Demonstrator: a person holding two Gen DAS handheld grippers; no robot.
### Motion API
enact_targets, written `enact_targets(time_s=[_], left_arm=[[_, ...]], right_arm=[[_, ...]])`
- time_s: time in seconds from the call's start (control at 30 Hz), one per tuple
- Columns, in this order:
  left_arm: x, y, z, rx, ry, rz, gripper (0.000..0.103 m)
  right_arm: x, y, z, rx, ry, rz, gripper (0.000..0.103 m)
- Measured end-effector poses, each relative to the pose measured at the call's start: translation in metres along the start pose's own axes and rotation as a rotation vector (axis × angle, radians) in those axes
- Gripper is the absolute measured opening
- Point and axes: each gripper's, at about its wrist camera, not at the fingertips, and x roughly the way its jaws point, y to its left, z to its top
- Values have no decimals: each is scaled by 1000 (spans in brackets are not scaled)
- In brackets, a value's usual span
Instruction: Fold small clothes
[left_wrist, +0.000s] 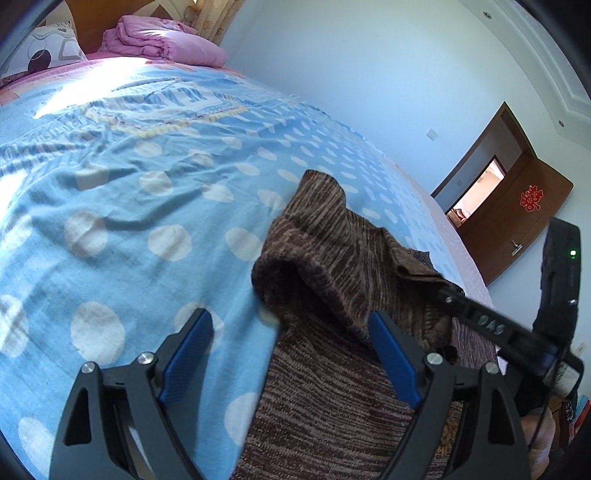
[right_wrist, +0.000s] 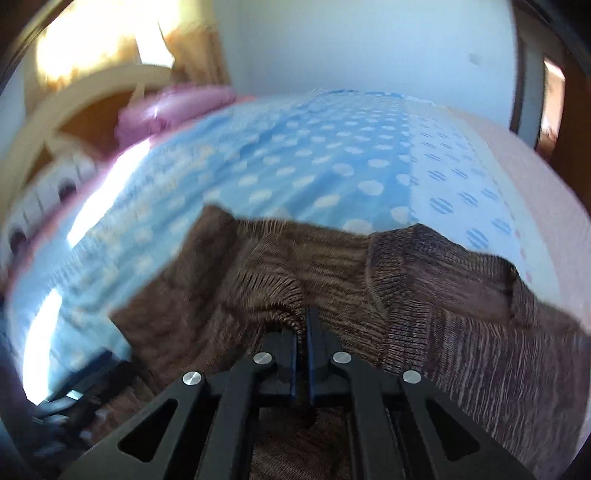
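A brown striped knit garment (left_wrist: 332, 258) lies on the blue dotted bedspread (left_wrist: 129, 221), one part raised. My left gripper (left_wrist: 291, 325) is open, its blue pads either side of the garment's near edge, not touching it. My right gripper (right_wrist: 304, 325) is shut on a fold of the same brown garment (right_wrist: 424, 295) and lifts it off the bedspread (right_wrist: 314, 166). In the left wrist view the right gripper (left_wrist: 443, 291) reaches into the cloth from the right. The right wrist view is blurred.
A folded pink quilt (left_wrist: 159, 40) and a patterned pillow (left_wrist: 48, 48) lie at the head of the bed. A wooden door (left_wrist: 517, 206) stands open at the far right. A white wall runs along the bed's far side.
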Motion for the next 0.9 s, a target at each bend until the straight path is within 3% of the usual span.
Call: enact_targets(time_s=[0.13, 0.27, 0.43, 0.53, 0.67, 0.77, 0.87, 0.9], left_arm=[[0, -1, 0, 3, 0, 4, 89], [1, -2, 0, 9, 1, 12, 89], [2, -2, 0, 13, 1, 16, 89], [2, -2, 0, 15, 1, 18, 89], [2, -2, 0, 16, 1, 17, 90], [2, -1, 0, 17, 1, 17, 90], [2, -2, 0, 17, 1, 17, 90], [2, -2, 0, 18, 1, 17, 90]], right_arm=[[-22, -43, -2, 235, -49, 104, 3], [-5, -77, -16, 391, -14, 112, 4], [10, -118, -39, 655, 18, 240, 4], [8, -124, -45, 706, 10, 269, 4], [-6, -125, -45, 768, -10, 372, 4], [-18, -115, -40, 706, 16, 312, 6], [-24, -103, -46, 638, 66, 256, 29], [-26, -99, -50, 624, 70, 248, 41]])
